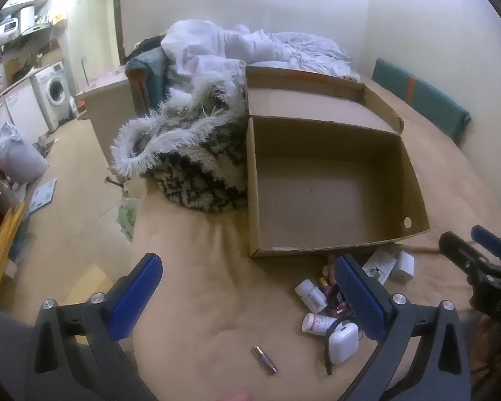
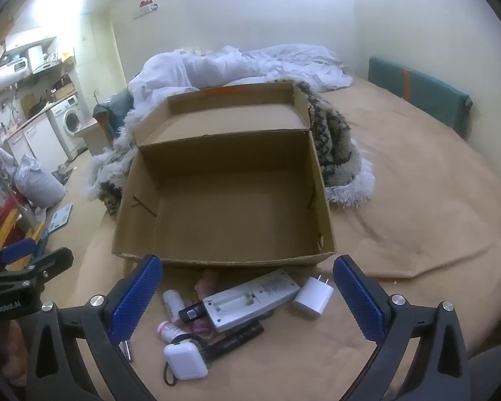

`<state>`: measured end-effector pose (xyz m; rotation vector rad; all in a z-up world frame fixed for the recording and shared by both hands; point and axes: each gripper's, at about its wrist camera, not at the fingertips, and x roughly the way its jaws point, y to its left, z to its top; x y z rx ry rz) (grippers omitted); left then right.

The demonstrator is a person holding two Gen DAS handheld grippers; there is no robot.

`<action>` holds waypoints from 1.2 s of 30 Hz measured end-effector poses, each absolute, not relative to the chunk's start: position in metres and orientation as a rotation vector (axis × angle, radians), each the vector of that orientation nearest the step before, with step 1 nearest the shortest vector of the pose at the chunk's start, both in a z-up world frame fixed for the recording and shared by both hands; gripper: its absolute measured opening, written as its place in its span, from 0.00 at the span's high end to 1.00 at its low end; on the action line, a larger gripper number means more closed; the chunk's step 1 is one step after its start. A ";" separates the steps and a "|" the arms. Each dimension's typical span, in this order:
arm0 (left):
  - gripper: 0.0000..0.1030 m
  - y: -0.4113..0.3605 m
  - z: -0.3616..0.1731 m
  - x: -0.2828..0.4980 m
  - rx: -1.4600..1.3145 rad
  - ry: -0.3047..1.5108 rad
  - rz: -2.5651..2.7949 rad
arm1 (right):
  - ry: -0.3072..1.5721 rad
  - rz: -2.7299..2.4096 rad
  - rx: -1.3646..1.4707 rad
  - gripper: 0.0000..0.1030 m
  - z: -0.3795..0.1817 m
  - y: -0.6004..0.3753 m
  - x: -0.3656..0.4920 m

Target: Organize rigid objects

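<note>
Where box (image 2: 223, 260) overlaps clutter, pinkish thing (image 2: 207, 282) unclear

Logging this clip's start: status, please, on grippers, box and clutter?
Left gripper and right gripper open, holding nothing. Cardboard box empty, lid up. Battery, pill bottles, white charger piled before it on the blanket. Nothing blocking.

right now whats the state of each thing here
cardboard box: open, empty
left tool: open, holding nothing
right tool: open, holding nothing
battery: lying flat, apart from the pile
white charger plug: lying on the bed beside the remote
</note>
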<state>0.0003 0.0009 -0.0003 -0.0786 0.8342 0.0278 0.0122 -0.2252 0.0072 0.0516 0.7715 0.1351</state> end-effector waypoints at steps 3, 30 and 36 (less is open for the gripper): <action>0.00 -0.001 0.000 0.001 -0.045 0.829 0.043 | 0.772 0.141 0.066 0.00 0.008 -0.226 0.012; 0.00 0.002 0.000 -0.001 -0.057 0.815 0.047 | 0.782 0.130 0.052 0.00 0.008 -0.225 0.012; 0.00 0.003 0.006 -0.001 -0.058 0.813 0.051 | 0.781 0.131 0.053 0.00 0.008 -0.225 0.012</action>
